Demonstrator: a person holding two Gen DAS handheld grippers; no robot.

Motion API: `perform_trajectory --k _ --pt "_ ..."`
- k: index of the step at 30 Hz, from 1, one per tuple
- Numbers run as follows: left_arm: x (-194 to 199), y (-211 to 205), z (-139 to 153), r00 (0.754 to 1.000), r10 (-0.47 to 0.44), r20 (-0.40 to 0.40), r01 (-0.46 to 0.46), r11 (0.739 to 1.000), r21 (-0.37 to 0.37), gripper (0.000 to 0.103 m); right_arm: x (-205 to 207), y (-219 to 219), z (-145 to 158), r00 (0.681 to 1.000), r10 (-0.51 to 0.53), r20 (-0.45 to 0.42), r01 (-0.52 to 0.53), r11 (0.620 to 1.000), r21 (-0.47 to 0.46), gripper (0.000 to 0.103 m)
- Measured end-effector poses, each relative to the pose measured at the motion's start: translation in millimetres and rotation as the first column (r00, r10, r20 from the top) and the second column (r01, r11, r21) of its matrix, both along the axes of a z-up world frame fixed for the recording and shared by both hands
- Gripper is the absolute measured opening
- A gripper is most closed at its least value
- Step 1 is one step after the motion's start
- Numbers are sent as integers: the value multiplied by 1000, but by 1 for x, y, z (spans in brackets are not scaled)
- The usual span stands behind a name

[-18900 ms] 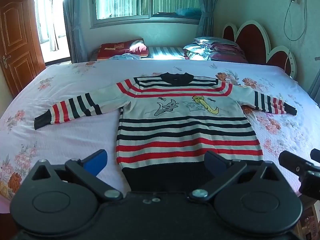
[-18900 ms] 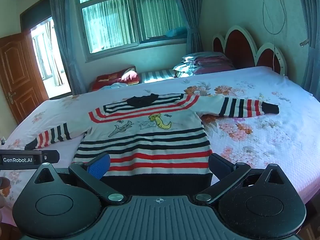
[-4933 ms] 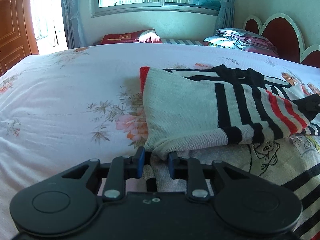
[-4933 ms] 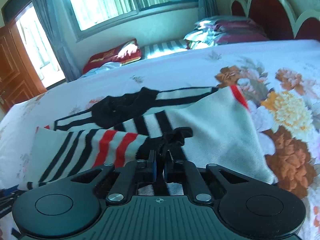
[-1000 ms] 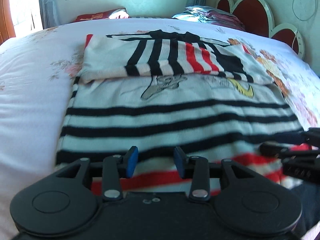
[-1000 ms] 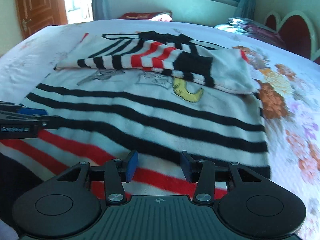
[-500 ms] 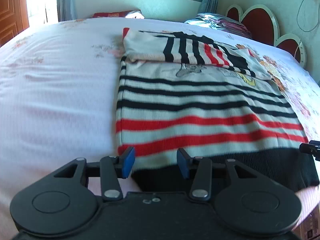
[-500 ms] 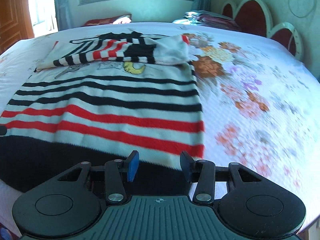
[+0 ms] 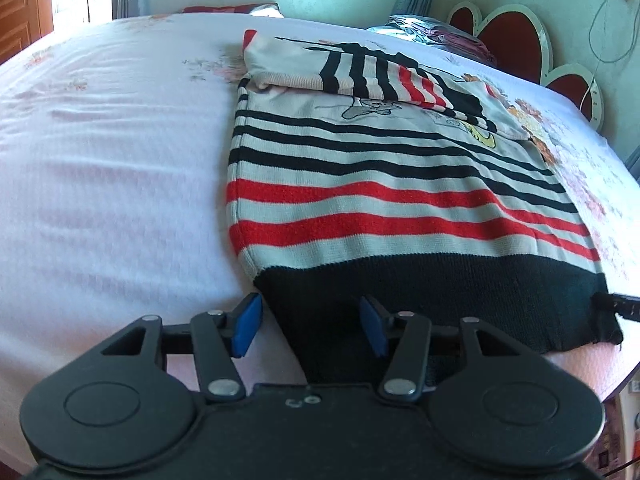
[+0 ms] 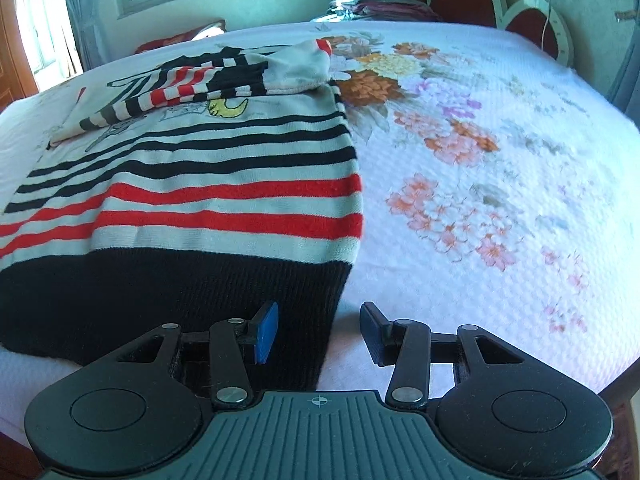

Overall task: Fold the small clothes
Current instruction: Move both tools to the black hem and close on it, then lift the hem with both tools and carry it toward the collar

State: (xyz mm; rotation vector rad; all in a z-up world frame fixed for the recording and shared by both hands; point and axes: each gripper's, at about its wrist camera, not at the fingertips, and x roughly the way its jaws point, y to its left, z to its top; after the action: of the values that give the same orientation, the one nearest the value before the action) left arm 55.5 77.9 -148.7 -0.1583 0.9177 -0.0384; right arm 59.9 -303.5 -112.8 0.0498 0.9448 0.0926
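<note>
Sweater lies flat on bed, sleeves folded in. Left tongs opening, right tongs released, each straddling a black hem corner at frame bottom. Pinch both layers, lift evenly.

One sweater, one bed.
Two claws: left, right; two folded sleeves.

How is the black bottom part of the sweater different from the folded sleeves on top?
The black hem band is plain black; the folded sleeves are striped red, black and cream. The hem band lies flat at the near edge; the sleeves lie across the chest, far end. Both belong to one knitted sweater.
</note>
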Motion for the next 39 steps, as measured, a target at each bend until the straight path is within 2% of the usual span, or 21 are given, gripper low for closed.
perform_trajectory --k 4,6,8,9,12,14,17,26,39 --pt "1 -4 -2 1000 -18 -7 17 1000 -16 48 0 1 0 1000 -6 -15 6 1000 21 45" --pt "2 -5 -2 999 -32 -10 31 999 -26 41 0 0 0 1000 0 -23 0 1000 30 44" --pt "3 -5 -2 999 -45 -13 44 998 -39 35 1 -1 0 1000 11 -28 -10 998 55 27" --pt "3 -5 -2 999 -50 -15 49 997 -51 30 1 0 0 999 14 -30 -12 998 65 23" --pt "4 -4 -2 998 -60 -24 58 995 -82 21 1 2 0 999 18 -28 -16 998 63 19" --pt "5 -4 -3 997 -68 -27 66 994 -92 17 1 0 0 999 18 -28 -16 997 82 10" --pt "7 -6 -1 996 -85 -24 82 992 -100 9 1 0 2 999 22 -26 -20 996 92 9" --pt "16 -9 26 993 -105 58 111 989 -100 8 7 -4 27 998 41 44 -47 992 120 8" --pt "49 -8 66 980 -84 179 108 986 -129 8 48 -1 62 987 69 143 -89 987 135 8"
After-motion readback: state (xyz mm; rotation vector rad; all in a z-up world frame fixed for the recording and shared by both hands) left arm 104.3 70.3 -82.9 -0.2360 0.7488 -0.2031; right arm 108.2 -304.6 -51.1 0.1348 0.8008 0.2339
